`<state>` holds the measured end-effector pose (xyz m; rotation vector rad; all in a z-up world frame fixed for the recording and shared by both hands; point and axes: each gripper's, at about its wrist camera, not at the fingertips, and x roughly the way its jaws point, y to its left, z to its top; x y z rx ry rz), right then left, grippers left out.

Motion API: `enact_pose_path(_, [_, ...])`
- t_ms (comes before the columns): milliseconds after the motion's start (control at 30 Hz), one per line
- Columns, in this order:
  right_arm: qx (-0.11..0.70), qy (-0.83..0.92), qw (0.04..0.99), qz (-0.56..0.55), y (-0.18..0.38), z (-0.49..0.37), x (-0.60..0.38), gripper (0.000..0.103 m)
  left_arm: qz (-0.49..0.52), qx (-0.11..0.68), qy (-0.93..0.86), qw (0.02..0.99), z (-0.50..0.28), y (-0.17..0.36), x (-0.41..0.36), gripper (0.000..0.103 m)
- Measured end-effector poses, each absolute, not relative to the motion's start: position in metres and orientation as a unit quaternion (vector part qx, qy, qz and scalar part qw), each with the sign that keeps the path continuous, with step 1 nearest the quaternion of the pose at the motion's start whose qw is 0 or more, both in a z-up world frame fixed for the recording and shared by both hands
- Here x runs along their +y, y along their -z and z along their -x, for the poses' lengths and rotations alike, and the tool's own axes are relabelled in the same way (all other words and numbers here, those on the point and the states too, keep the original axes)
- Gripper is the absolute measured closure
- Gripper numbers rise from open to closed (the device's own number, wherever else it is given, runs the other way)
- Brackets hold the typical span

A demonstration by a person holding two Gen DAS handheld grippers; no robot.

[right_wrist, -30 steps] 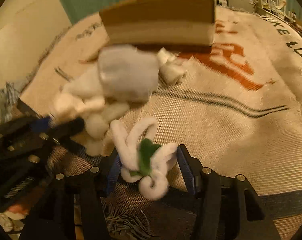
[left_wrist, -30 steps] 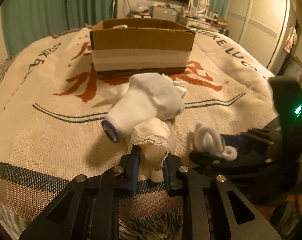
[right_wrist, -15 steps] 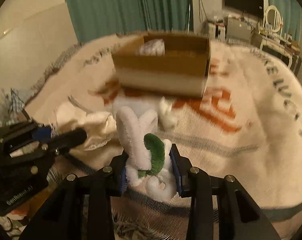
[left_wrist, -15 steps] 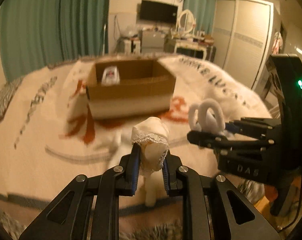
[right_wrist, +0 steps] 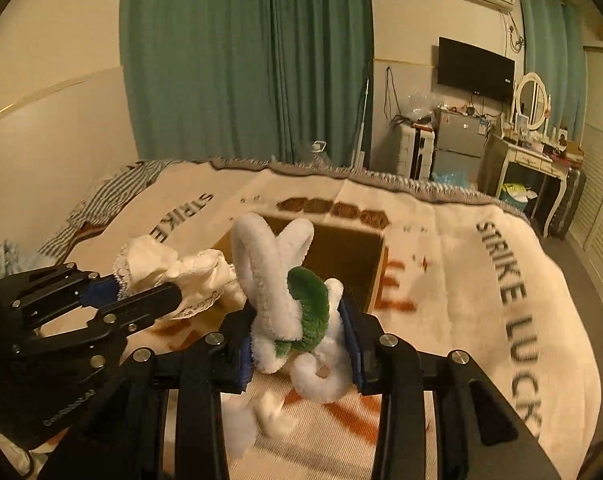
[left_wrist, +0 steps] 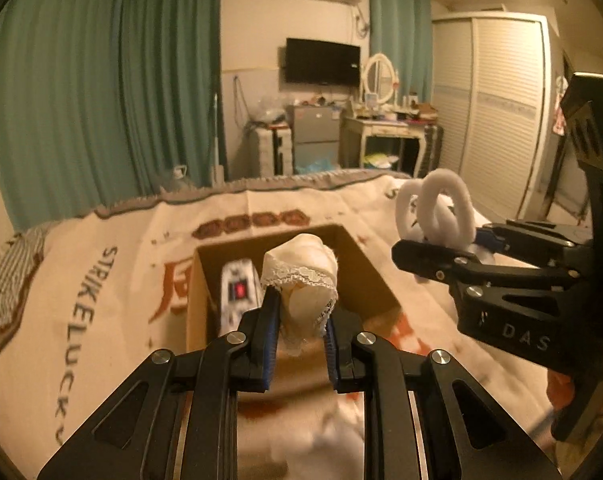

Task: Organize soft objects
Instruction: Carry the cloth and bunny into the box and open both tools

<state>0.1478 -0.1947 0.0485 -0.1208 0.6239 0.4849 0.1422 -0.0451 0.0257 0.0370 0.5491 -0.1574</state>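
**Both claws loaded and up off the bed, box next**

Bed (left_wrist: 113, 264): printed blanket spread across it. A second ago both wrist cams were low over the blanket at the near edge; now both look out across the room, so the claws have lifted clear.

Box (left_wrist: 365, 280): open cardboard, mid-bed, straight ahead of both claws. One patterned item (left_wrist: 239, 292) already inside against its left wall; blurred, can't identify it. The rest of the box floor that shows looks free.

Left claw (left_wrist: 299, 330): closed on the lace-trimmed cream cloth bundle (left_wrist: 301, 280), pinched low, most of the bundle standing above the tips. In the left cam it lines up with the box opening; whether it's actually over the rim yet, can't tell.

Right claw (right_wrist: 299, 346): closed on the white and green fuzzy loop toy (right_wrist: 289, 304), loops sticking up, one tail hanging under. Sits just right of the left claw, close beside it, near the box's front right corner.

Something white (right_wrist: 245, 424) is on the blanket below the right claw, so probably more to collect.

Read: pick-up done for two items, now in carry. Next is getting each over the opening and releasing. Claws are close together, so drop one at a time. The toy's hanging tail could catch the box rim.
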Motion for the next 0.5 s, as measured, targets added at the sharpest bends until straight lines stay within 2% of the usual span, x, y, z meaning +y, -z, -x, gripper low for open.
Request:
enact_pose_path(300, [0.336,-0.234,0.912,0.028,-0.021,-0.251,-0.181,0.067,-0.017,0.305,0.096,0.947,-0.229,0.013,-0.043,0.084])
enact_pose_path(333, [0.342,-0.233,0.91,0.023,-0.016,-0.259,-0.181,0.067,-0.02,0.308,0.098,0.946,-0.234,0.016,-0.044,0.081])
enact_pose_path(433, [0.364,-0.23,0.903,0.013,0.005,-0.283,-0.18,0.067,-0.051,0.331,0.098,0.937,-0.247,0.034,-0.053,0.079])
enact_pose_path(500, [0.369,-0.228,0.901,0.012,0.014,-0.288,-0.18,0.065,-0.081,0.337,0.089,0.934,-0.249,0.042,-0.06,0.069])
